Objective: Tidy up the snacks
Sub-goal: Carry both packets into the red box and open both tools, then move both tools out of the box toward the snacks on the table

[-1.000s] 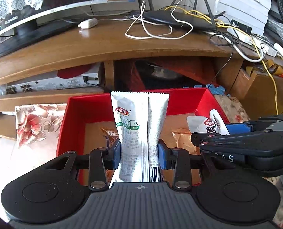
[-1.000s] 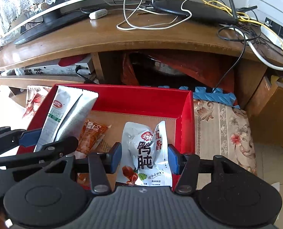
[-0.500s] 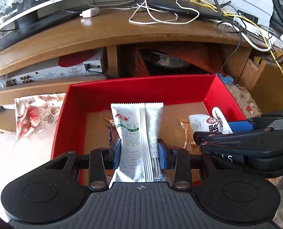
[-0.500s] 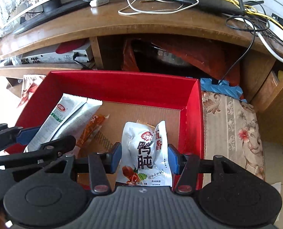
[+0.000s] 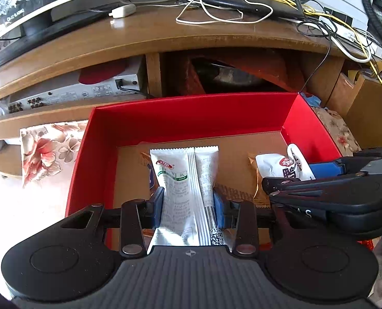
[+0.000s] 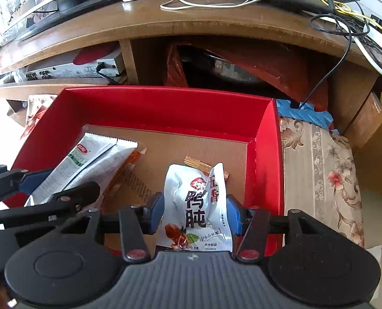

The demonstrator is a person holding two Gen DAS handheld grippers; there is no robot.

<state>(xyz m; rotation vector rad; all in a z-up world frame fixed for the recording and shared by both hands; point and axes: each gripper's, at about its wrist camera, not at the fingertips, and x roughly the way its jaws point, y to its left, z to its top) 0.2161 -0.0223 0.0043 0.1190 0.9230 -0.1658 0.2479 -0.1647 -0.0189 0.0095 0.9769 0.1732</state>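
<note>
Two handheld grippers point down into a shallow red cardboard box (image 5: 191,118) with a brown corrugated floor, set on a floral-patterned cloth (image 6: 319,170) in front of a curved wooden TV stand (image 5: 191,38).

The left gripper (image 5: 188,202) has its blue pads clamped on the sides of a long white foil snack packet (image 5: 185,180), held upright over the left half of the box. The packet carries a red oval logo, a green band of small print, and a barcode beside a QR code near its lower edge; the small print is too fine to read.

The right gripper (image 6: 194,213) is clamped on a crumpled white foil pouch (image 6: 196,200) over the box's right side, near the red wall. It bears a red round logo, large black characters "鸭肫" and red "五香", above a picture of brown meat pieces.

An orange snack wrapper (image 6: 131,162) lies on the box floor, partly under the long packet.

On the stand sit a black router (image 5: 252,2) with yellow and white cables, and a monitor base.
</note>
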